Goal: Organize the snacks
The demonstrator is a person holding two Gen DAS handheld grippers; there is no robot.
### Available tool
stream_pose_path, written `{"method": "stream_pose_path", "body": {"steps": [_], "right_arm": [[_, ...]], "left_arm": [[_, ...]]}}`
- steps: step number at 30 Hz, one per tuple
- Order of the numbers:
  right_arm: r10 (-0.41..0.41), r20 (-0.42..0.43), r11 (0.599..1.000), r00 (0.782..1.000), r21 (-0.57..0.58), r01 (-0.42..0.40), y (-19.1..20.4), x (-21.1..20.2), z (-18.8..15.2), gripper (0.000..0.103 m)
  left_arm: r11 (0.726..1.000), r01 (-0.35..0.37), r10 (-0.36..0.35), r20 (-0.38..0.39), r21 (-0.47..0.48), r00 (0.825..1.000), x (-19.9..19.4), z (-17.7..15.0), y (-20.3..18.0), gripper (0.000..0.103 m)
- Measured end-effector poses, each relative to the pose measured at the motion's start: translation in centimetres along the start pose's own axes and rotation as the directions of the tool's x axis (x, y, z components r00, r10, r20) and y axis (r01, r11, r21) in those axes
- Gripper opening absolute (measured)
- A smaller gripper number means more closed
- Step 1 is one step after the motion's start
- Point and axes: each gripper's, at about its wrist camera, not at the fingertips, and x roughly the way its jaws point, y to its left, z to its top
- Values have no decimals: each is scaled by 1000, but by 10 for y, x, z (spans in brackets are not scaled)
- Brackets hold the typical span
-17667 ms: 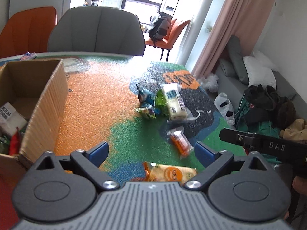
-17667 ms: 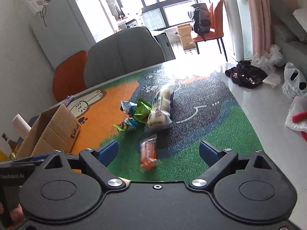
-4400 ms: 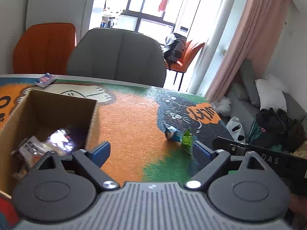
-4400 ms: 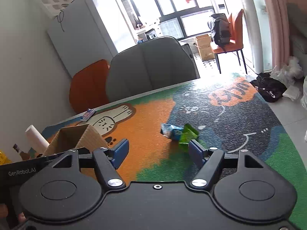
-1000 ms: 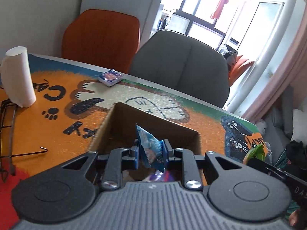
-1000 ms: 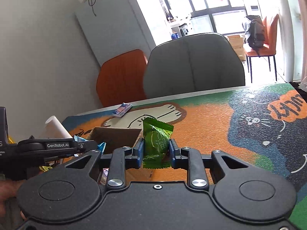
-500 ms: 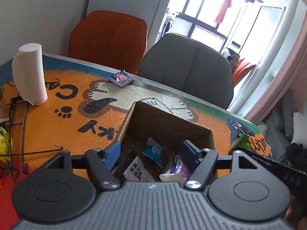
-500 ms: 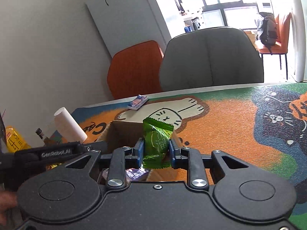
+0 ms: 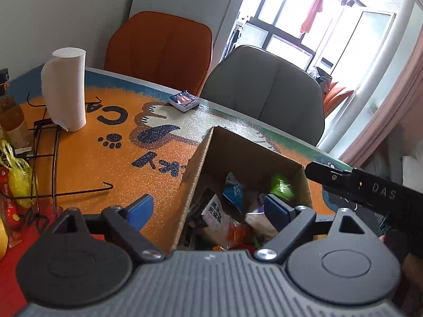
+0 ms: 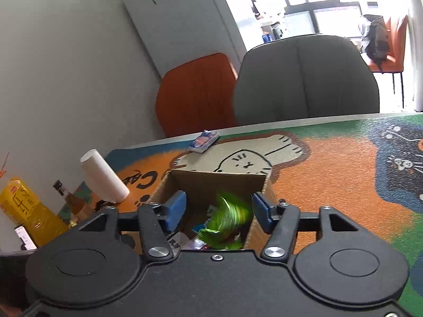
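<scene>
The open cardboard box (image 9: 197, 163) stands on the cat-print table mat and holds several snack packets. A blue packet (image 9: 234, 191) lies inside it, beside a blurred green packet (image 9: 281, 185). My left gripper (image 9: 208, 208) hovers over the box's near left wall, its jaws opening wide, with nothing between them. In the right wrist view the box (image 10: 216, 178) is below my right gripper (image 10: 218, 208), whose jaws are opening. The green packet (image 10: 227, 219) is motion-blurred, dropping free between the blue pads into the box. The right gripper's body (image 9: 370, 190) crosses the left view's right side.
A paper towel roll (image 9: 66, 89) stands at the table's left, with a bottle (image 9: 10, 116), a wire rack (image 9: 45, 158) and yellow bags near it. A small blue packet (image 9: 185, 100) lies by the far edge. An orange chair (image 9: 161, 50) and a grey chair (image 9: 267, 89) stand behind.
Both grippers moved over the box. The left one opened and dropped its blue packet inside. The right one has just opened, and the green packet is falling out of its jaws.
</scene>
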Motion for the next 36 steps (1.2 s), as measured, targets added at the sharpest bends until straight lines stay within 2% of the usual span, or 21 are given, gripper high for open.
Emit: {"method": "stream_pose_path", "body": {"steps": [3,6,8,9,11,13,25,36], "right_arm": [[-16,-9,1000,1000,13,17,-4,-7,-3,61],[-41,-13,999,999,19,41,-9,-16,-8,70],[-52,-15,998,999,28,52,-13,-24,-11,81],[-57,-15,998,998,33,58,-15,-30,-13,84],[-69,-11,997,998,38,70,-18,-40,-15,97],[-85,-11,996,996,39,85,-22,-51,-18,103],[-142,14,989,990,42,141,-35,-114,-36,103],[-183,49,983,982,35,182,-39,-161,-56,103]], "left_arm": [[1000,15,-15,0,19,1000,-2,-4,-5,94],[999,19,-20,8,48,1000,-7,-8,-12,103],[998,22,-22,11,65,1000,-12,-9,-17,103],[997,24,-24,9,71,1000,-14,-10,-19,103],[996,23,-24,14,85,1000,-20,-11,-23,103],[994,19,-21,18,106,1000,-26,-14,-28,103],[976,32,-35,12,215,999,-59,-37,-63,103],[961,52,-61,25,272,998,-86,-56,-81,103]]}}
